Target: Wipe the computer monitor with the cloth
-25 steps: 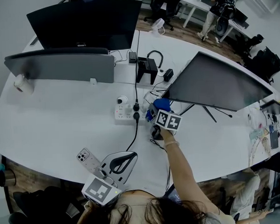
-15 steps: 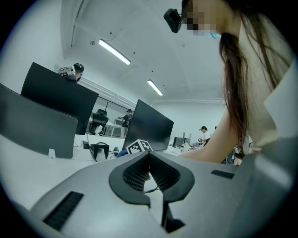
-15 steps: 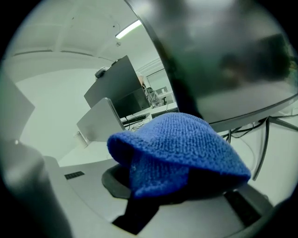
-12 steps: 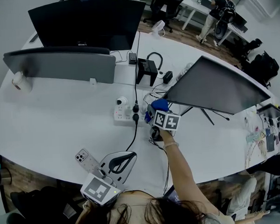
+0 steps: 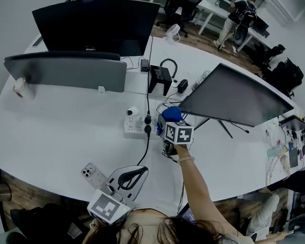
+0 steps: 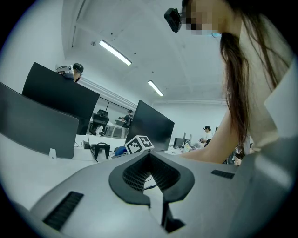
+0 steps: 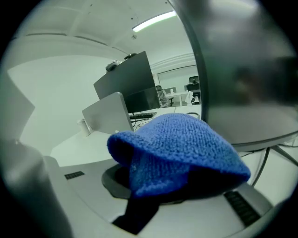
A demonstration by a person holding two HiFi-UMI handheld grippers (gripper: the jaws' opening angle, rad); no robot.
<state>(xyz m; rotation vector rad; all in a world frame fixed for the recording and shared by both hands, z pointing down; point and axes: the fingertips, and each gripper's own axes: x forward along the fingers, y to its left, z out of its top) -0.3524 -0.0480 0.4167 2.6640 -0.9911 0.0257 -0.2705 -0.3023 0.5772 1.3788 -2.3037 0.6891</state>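
In the head view the dark computer monitor (image 5: 238, 96) stands tilted at the right of the white desk (image 5: 51, 134). My right gripper (image 5: 168, 121) is shut on a blue knitted cloth (image 5: 171, 113), held at the monitor's lower left corner. In the right gripper view the cloth (image 7: 177, 148) bulges over the jaws and hides their tips, and the monitor (image 7: 242, 69) fills the right side close by. My left gripper (image 5: 134, 175) hangs low near the desk's front edge, jaws closed on nothing; in its own view the left gripper (image 6: 150, 155) points across the desk.
A white power strip (image 5: 135, 126) with black cables lies just left of the cloth. A phone (image 5: 94, 174) lies beside the left gripper. Two more monitors (image 5: 96, 27) (image 5: 65, 71) and a headphone stand (image 5: 160, 75) stand at the back. A person (image 5: 236, 10) stands far off.
The right gripper with the blue cloth has shifted slightly left along the monitor's lower corner. The left gripper has stayed put.
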